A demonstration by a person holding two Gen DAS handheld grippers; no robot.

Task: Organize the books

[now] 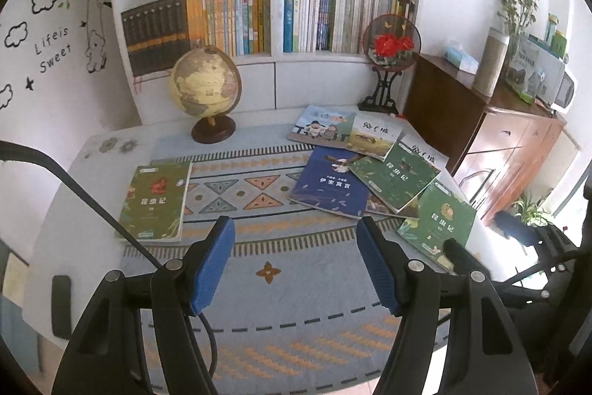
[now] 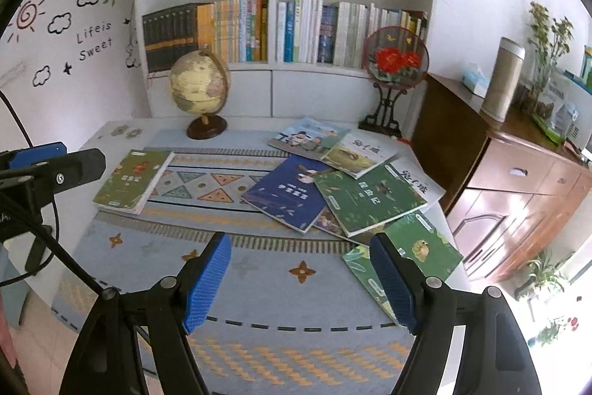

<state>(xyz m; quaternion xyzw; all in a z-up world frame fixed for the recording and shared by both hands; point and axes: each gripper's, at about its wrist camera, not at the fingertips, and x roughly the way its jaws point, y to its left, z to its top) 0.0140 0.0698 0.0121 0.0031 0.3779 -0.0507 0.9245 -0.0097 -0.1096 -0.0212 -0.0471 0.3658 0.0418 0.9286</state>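
A green book (image 1: 155, 200) (image 2: 133, 181) lies alone at the left of the patterned table mat (image 1: 259, 291) (image 2: 259, 284). To the right sprawls a loose pile: a blue book (image 1: 329, 187) (image 2: 285, 195), a green book (image 1: 396, 176) (image 2: 366, 198) on top, another green book (image 1: 440, 221) (image 2: 425, 247) at the near right, and lighter picture books (image 1: 322, 124) (image 2: 309, 136) behind. My left gripper (image 1: 296, 265) hovers open over the mat, nothing between its blue pads. My right gripper (image 2: 299, 280) is open too, its right pad over the near green book's edge.
A globe (image 1: 205, 87) (image 2: 198, 87) and a round floral fan on a stand (image 1: 390, 47) (image 2: 394, 60) sit at the table's back. Behind is a white bookshelf (image 1: 273, 6) (image 2: 273, 17) full of books. A brown wooden cabinet (image 1: 499, 143) (image 2: 518, 173) flanks the right edge.
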